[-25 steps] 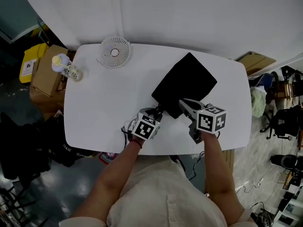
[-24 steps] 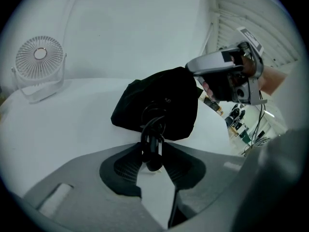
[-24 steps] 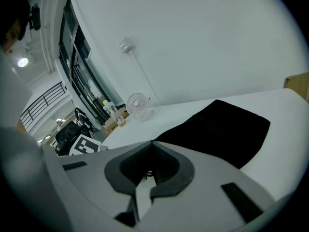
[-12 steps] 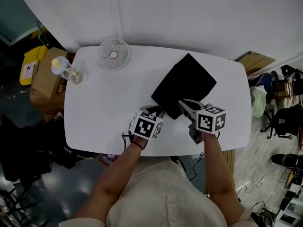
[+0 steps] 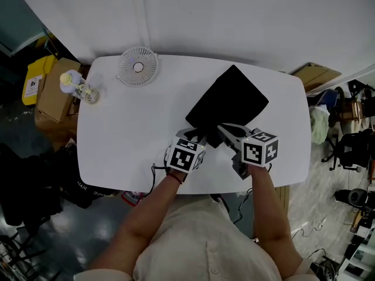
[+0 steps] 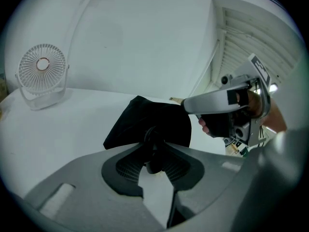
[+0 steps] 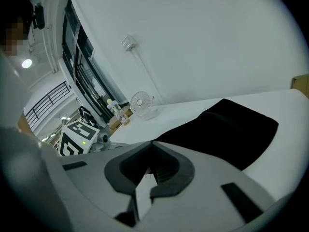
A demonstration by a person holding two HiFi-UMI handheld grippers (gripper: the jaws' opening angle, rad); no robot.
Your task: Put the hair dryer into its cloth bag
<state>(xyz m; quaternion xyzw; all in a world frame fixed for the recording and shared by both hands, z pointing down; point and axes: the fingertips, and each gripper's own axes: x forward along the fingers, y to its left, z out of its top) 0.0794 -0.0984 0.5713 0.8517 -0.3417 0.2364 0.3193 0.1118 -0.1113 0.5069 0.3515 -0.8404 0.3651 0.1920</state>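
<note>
A black cloth bag (image 5: pixel 231 101) lies flat on the white table (image 5: pixel 129 127), its mouth toward me. My left gripper (image 5: pixel 196 138) is at the mouth's left corner, shut on a black rounded part of the hair dryer (image 6: pixel 153 146). The rest of the dryer is hidden in the bag (image 6: pixel 145 120). A thin dark cord (image 5: pixel 154 170) trails off the table's front edge. My right gripper (image 5: pixel 224 130) is shut on the mouth's right edge, and the bag (image 7: pixel 227 129) stretches away behind it. The right gripper's finger (image 6: pixel 217 100) shows in the left gripper view.
A small white desk fan (image 5: pixel 137 67) stands at the table's back left. A little bottle figure (image 5: pixel 79 85) is at the left edge, with a cardboard box (image 5: pixel 51 92) on the floor beyond. A white wall runs behind the table.
My left gripper has risen and moved in toward the bag's mouth with the black part still in it. The right gripper and the bag have stayed put.
</note>
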